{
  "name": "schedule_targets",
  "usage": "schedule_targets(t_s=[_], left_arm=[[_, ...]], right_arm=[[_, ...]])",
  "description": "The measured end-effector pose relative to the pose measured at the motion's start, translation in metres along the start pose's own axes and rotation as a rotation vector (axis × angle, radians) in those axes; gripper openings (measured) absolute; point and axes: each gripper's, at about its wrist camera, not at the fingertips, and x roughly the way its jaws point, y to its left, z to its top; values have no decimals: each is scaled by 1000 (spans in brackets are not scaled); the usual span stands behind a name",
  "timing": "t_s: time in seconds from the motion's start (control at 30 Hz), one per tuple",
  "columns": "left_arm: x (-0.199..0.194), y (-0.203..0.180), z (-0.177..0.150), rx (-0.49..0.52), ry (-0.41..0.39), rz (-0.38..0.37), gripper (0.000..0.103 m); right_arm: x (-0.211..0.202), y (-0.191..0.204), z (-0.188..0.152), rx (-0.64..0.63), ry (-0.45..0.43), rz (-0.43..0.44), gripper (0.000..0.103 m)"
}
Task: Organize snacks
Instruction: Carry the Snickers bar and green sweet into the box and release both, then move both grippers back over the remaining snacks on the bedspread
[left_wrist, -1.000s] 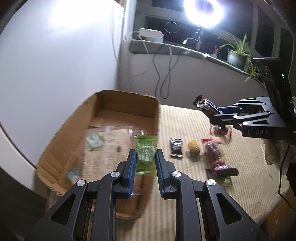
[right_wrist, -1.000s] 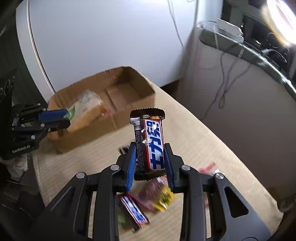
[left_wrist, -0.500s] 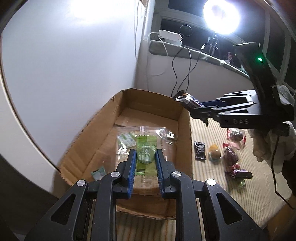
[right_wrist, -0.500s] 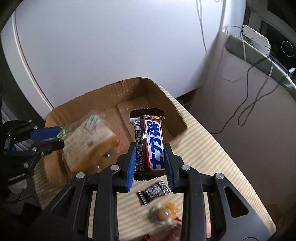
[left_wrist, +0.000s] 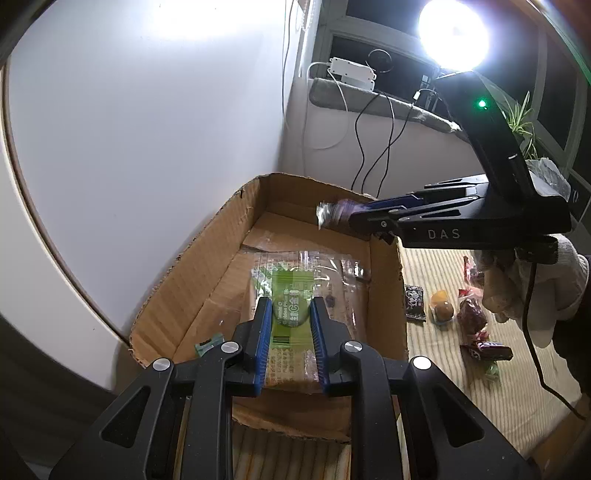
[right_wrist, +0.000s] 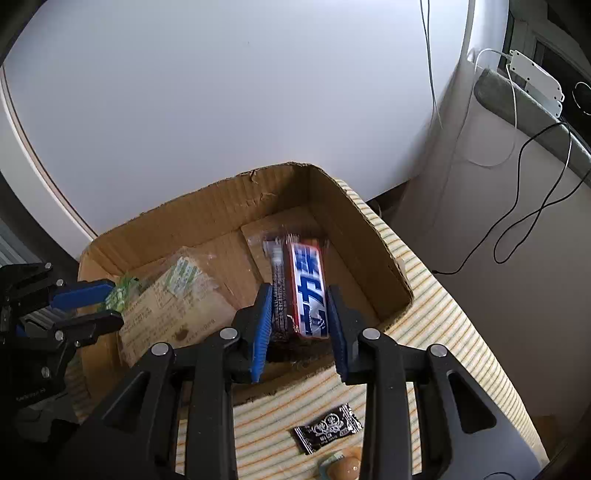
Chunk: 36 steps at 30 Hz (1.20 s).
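White wall and a dark window with a glaring ring lamp frame a table (right_wrist: 443, 295) covered in striped cloth, and at its wall end sits an open cardboard box (left_wrist: 384, 280) — evidently where the snacks are being gathered. Both claws hang over that box, each with a load. The left claw (left_wrist: 291, 314) is clenched on a small green candy packet (left_wrist: 291, 295), pinched across its middle so the wrapper ends stick out free; it hovers above the near half of the box floor. The right claw (right_wrist: 299, 314) grips a chocolate bar (right_wrist: 306, 288) in a red, white and blue wrapper by its lower half, the bar standing out along the fingers, so the free end can go in first over the far corner. A gloved hand (left_wrist: 532, 288) carries that right claw. Inside the box lies a clear plastic bag (right_wrist: 173, 306) with what looks like bread or a flat cake, taking up much of the floor, plus a small green-and-white packet (left_wrist: 208, 341) near the front wall. Several snacks are not yet sorted, lying on the cloth outside the box: a little black packet (right_wrist: 327, 428), a round brown sweet (left_wrist: 441, 304) and some red-wrapped pieces (left_wrist: 472, 317). My read is that both items are ready to be dropped, with more trips to follow.
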Motion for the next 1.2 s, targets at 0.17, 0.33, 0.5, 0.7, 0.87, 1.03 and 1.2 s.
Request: schedule_targets(t_s=[0.17, 0.33, 0.5, 0.7, 0.87, 1.03, 1.2], left_arm=[[1, 0, 2, -1, -1, 3, 26], [-2, 1, 2, -6, -16, 11, 58], [-5, -2, 3, -4, -22, 5, 58], [-13, -10, 2, 1, -36, -5, 58], [-19, -25, 0, 19, -40, -31, 58], [-22, -43, -2, 40, -41, -62, 58], [-21, -64, -5, 72, -32, -97, 58]], right_arm=[[0, 2, 3, -3, -8, -4, 40], [-9, 4, 3, -8, -49, -25, 71], [-17, 2, 1, -2, -58, -35, 76], [-30, -6, -10, 13, -64, -47, 76], [-50, -18, -31, 31, -72, -60, 76], [-75, -38, -58, 64, -81, -93, 76], [-104, -64, -91, 113, -87, -153, 76]])
